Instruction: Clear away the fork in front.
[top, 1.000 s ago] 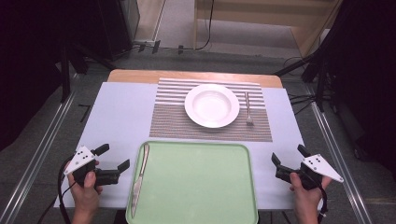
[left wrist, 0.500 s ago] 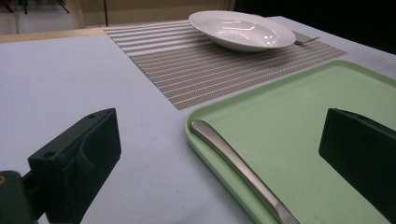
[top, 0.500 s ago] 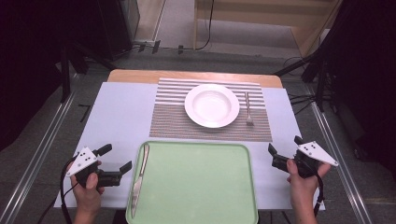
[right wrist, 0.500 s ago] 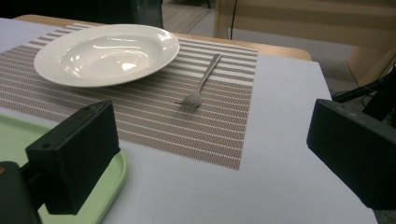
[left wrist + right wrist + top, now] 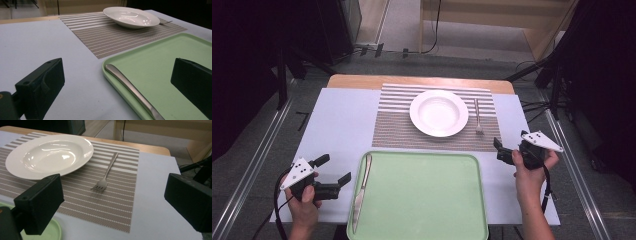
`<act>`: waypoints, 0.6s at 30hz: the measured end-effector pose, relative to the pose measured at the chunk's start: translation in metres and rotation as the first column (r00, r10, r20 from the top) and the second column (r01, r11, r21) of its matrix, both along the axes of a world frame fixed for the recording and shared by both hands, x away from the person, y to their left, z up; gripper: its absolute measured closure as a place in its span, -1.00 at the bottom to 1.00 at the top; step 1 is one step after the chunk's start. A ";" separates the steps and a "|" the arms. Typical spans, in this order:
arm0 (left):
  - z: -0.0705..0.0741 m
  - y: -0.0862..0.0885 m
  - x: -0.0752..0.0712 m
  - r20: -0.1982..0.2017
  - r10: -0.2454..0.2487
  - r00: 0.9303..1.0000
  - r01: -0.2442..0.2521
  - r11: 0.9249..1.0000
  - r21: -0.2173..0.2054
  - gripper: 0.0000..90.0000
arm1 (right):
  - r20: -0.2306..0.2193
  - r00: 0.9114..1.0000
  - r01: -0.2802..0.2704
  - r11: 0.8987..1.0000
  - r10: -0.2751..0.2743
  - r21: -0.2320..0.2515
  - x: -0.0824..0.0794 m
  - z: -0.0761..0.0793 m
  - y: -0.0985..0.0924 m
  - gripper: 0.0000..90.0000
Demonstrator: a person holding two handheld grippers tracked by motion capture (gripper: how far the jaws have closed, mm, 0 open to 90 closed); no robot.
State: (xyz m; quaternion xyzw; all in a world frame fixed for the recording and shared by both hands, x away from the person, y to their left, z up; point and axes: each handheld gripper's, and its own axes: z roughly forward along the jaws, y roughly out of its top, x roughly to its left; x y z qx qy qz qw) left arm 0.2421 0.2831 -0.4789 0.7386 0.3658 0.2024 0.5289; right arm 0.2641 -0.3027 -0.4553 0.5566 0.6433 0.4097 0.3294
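1. My left claw [image 5: 333, 170] sits low at the near left of the surface [image 5: 342, 120], jaws spread wide with nothing between them, just beside the left rim of the green tray [image 5: 422, 200].
2. In the left gripper view I look across that tray's [image 5: 160, 65] corner at the knife [image 5: 132, 92], which lies inside the tray along its left edge, handle end pointing away from me.
3. From the high view the knife [image 5: 361, 192] runs lengthwise, near my left claw but not touching it.
4. My right claw [image 5: 503, 151] is at the right side, over the bare surface beside the near right corner of the striped placemat [image 5: 397, 125]; its jaws stand apart and hold nothing.
5. In the right gripper view the fork [image 5: 106, 173] lies ahead between the jaws, on the placemat [image 5: 100, 207], tines toward me.
6. The fork [image 5: 478, 116] lies just right of the white plate [image 5: 439, 113], apart from its rim; the plate [image 5: 48, 155] rests on the placemat.
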 end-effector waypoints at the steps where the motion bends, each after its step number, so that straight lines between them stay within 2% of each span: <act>1: 0.000 0.000 0.000 -0.001 0.002 1.000 -0.002 1.000 -0.003 -1.00 | 0.000 1.000 0.000 1.000 0.000 0.000 0.000 0.000 0.000 -0.98; 3: 0.000 0.001 0.000 -0.001 -0.003 1.000 0.003 1.000 -0.014 -1.00 | 0.001 1.000 -0.004 1.000 0.004 -0.008 0.006 0.002 0.001 -0.98; 7: 0.000 0.003 0.000 -0.001 0.000 1.000 0.000 1.000 -0.011 -1.00 | -0.005 1.000 -0.005 1.000 0.005 -0.007 0.016 0.005 0.003 -0.98; 18: 0.000 0.009 -0.001 -0.006 0.018 1.000 -0.018 1.000 -0.014 -1.00 | -0.053 0.998 -0.015 1.000 0.013 -0.027 0.051 0.007 0.011 -0.98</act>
